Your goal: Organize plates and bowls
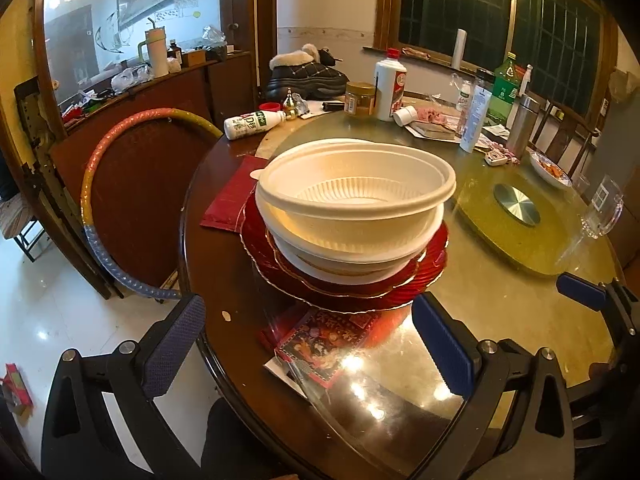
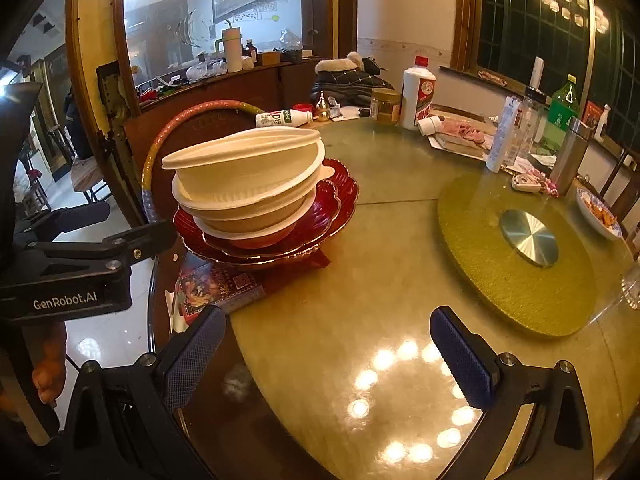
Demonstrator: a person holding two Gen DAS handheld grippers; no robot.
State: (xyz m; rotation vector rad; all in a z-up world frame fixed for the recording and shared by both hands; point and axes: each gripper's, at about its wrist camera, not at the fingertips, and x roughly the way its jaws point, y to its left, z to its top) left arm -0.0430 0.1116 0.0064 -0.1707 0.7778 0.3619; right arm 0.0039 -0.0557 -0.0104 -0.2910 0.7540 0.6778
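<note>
A stack of cream-white bowls (image 1: 352,208) sits nested on stacked red plates with gold rims (image 1: 424,284) near the round table's left edge. The same bowls (image 2: 244,184) and red plates (image 2: 340,200) show in the right wrist view, upper left. My left gripper (image 1: 308,344) is open and empty, just in front of the stack. My right gripper (image 2: 328,356) is open and empty, to the right of the stack over bare table. The left gripper's body also shows in the right wrist view (image 2: 80,248).
A red printed box (image 1: 324,344) lies under the plates' near edge. A green turntable (image 1: 516,208) fills the table's middle. Bottles, a jar (image 1: 360,98), a steel flask (image 1: 522,126) and a food dish (image 1: 550,168) crowd the far side. A clear glass (image 1: 604,208) stands right. A hoop (image 1: 100,184) leans left.
</note>
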